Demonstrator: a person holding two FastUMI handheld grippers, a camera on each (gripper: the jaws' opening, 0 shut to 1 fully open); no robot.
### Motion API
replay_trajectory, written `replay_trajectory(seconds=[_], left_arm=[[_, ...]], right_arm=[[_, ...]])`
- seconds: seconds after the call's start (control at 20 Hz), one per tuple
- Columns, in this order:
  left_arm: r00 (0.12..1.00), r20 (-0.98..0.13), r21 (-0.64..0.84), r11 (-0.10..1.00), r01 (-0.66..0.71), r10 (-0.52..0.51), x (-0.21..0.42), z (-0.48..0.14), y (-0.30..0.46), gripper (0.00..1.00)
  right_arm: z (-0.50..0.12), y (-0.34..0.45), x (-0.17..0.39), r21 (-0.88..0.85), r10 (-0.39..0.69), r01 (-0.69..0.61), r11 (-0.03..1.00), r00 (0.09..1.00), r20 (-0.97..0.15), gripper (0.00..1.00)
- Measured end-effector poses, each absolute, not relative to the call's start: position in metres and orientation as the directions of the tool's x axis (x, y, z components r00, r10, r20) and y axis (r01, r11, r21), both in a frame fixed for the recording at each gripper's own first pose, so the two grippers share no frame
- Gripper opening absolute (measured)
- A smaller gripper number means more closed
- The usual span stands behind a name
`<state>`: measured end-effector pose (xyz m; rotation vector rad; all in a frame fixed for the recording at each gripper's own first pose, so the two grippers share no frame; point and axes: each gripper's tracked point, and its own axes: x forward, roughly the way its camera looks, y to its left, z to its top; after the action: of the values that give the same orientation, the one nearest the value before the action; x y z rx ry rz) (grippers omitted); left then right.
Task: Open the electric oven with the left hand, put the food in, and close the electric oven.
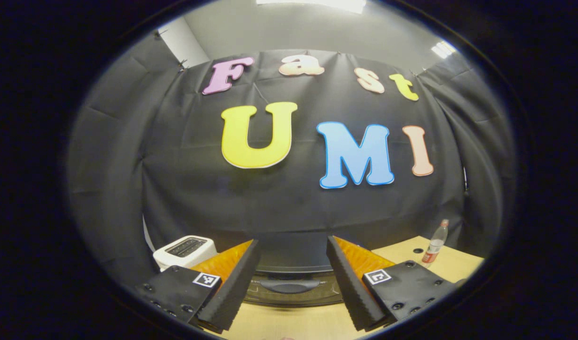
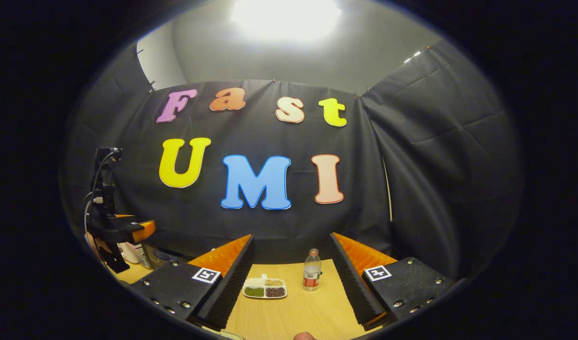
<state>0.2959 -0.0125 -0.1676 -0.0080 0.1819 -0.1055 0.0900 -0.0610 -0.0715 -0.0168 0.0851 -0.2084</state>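
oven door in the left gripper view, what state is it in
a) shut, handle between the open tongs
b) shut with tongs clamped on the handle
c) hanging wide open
a: the oven door is shut, and its handle shows in the gap of the open left tongs, untouched.

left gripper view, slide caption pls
Open left gripper faces the closed black electric oven's door handle, white toaster beside it.

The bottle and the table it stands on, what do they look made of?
The bottle looks like clear, glossy plastic: you can see through it. The table looks like pale wood or wood-look laminate, matte, with faint grain lines; which one I cannot tell.
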Motion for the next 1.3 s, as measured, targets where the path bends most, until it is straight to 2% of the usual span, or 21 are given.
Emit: replay_trajectory(seconds=[0.05, 0.1, 0.15, 0.2, 0.25, 0.3, 0.4, 0.55, 0.6, 0.65, 0.7, 0.75, 0.8, 0.9, 1.0, 1.05, 1.15, 1.2, 1.25, 1.3], left_arm=[[0.974, -0.199, -0.017, 0.994, 0.110, -0.111, 0.303, -0.178, -0.011, 1.00], [0.969, -0.219, -0.015, 0.993, 0.114, -0.114, 0.310, -0.190, -0.011, 0.95], [0.965, -0.236, -0.016, 0.993, 0.117, -0.118, 0.316, -0.199, -0.012, 1.00], [0.959, -0.253, -0.023, 0.992, 0.126, -0.128, 0.321, -0.210, -0.015, 1.00], [0.954, -0.267, -0.030, 0.991, 0.132, -0.136, 0.327, -0.219, -0.016, 0.95], [0.949, -0.283, -0.037, 0.990, 0.137, -0.141, 0.332, -0.229, -0.016, 1.00], [0.939, -0.307, -0.044, 0.988, 0.147, -0.153, 0.339, -0.247, -0.018, 0.95], [0.931, -0.332, -0.034, 0.989, 0.147, -0.150, 0.351, -0.268, -0.018, 0.95], [0.928, -0.345, -0.029, 0.990, 0.141, -0.142, 0.353, -0.276, -0.016, 1.00], [0.924, -0.357, -0.027, 0.990, 0.139, -0.139, 0.355, -0.283, -0.016, 1.00], [0.919, -0.370, -0.026, 0.991, 0.135, -0.135, 0.357, -0.290, -0.016, 0.95], [0.916, -0.378, -0.030, 0.990, 0.135, -0.136, 0.358, -0.295, -0.017, 1.00], [0.913, -0.385, -0.034, 0.990, 0.134, -0.136, 0.358, -0.301, -0.017, 0.91], [0.910, -0.392, -0.028, 0.991, 0.133, -0.133, 0.356, -0.306, -0.016, 1.00], [0.914, -0.384, -0.001, 0.990, 0.141, -0.131, 0.356, -0.309, -0.017, 1.00], [0.924, -0.359, 0.004, 0.990, 0.142, -0.131, 0.357, -0.305, -0.017, 0.95], [0.925, -0.358, -0.007, 0.991, 0.135, -0.128, 0.355, -0.305, -0.017, 1.00], [0.924, -0.362, -0.008, 0.991, 0.131, -0.125, 0.354, -0.308, -0.017, 1.00], [0.926, -0.355, -0.002, 0.991, 0.133, -0.125, 0.352, -0.306, -0.016, 0.95], [0.927, -0.353, 0.001, 0.991, 0.133, -0.124, 0.349, -0.306, -0.016, 1.00]], right_arm=[[-0.073, -0.059, 0.093, -0.033, -0.218, 0.216, 0.976, 0.972, -0.092, 0.95], [-0.076, -0.058, 0.095, -0.040, -0.232, 0.229, 0.973, 0.968, -0.099, 0.95], [-0.076, -0.056, 0.097, -0.042, -0.241, 0.238, 0.970, 0.965, -0.102, 0.95], [-0.077, -0.054, 0.098, -0.044, -0.247, 0.244, 0.969, 0.963, -0.108, 0.95], [-0.079, -0.052, 0.099, -0.048, -0.252, 0.248, 0.968, 0.961, -0.117, 0.95], [-0.083, -0.050, 0.099, -0.055, -0.257, 0.252, 0.966, 0.958, -0.126, 0.95], [-0.088, -0.045, 0.102, -0.073, -0.262, 0.253, 0.965, 0.955, -0.143, 0.95], [-0.091, -0.040, 0.104, -0.088, -0.264, 0.252, 0.964, 0.951, -0.160, 0.95], [-0.093, -0.038, 0.103, -0.089, -0.265, 0.253, 0.963, 0.950, -0.163, 0.95], [-0.094, -0.037, 0.103, -0.088, -0.266, 0.254, 0.963, 0.949, -0.167, 0.95], [-0.096, -0.035, 0.101, -0.088, -0.266, 0.254, 0.963, 0.949, -0.172, 0.95], [-0.097, -0.034, 0.102, -0.089, -0.264, 0.252, 0.964, 0.949, -0.175, 0.95], [-0.097, -0.033, 0.101, -0.092, -0.265, 0.252, 0.963, 0.948, -0.177, 0.95], [-0.097, -0.035, 0.099, -0.102, -0.272, 0.257, 0.961, 0.946, -0.177, 0.95], [-0.097, -0.036, 0.098, -0.104, -0.275, 0.260, 0.960, 0.945, -0.178, 0.95], [-0.097, -0.037, 0.097, -0.104, -0.276, 0.261, 0.960, 0.944, -0.179, 0.95], [-0.096, -0.038, 0.096, -0.106, -0.276, 0.260, 0.960, 0.944, -0.181, 0.95], [-0.095, -0.038, 0.095, -0.107, -0.276, 0.260, 0.960, 0.944, -0.179, 0.95], [-0.094, -0.038, 0.095, -0.107, -0.274, 0.258, 0.960, 0.945, -0.177, 0.95], [-0.093, -0.038, 0.093, -0.107, -0.272, 0.256, 0.961, 0.946, -0.174, 0.95]])
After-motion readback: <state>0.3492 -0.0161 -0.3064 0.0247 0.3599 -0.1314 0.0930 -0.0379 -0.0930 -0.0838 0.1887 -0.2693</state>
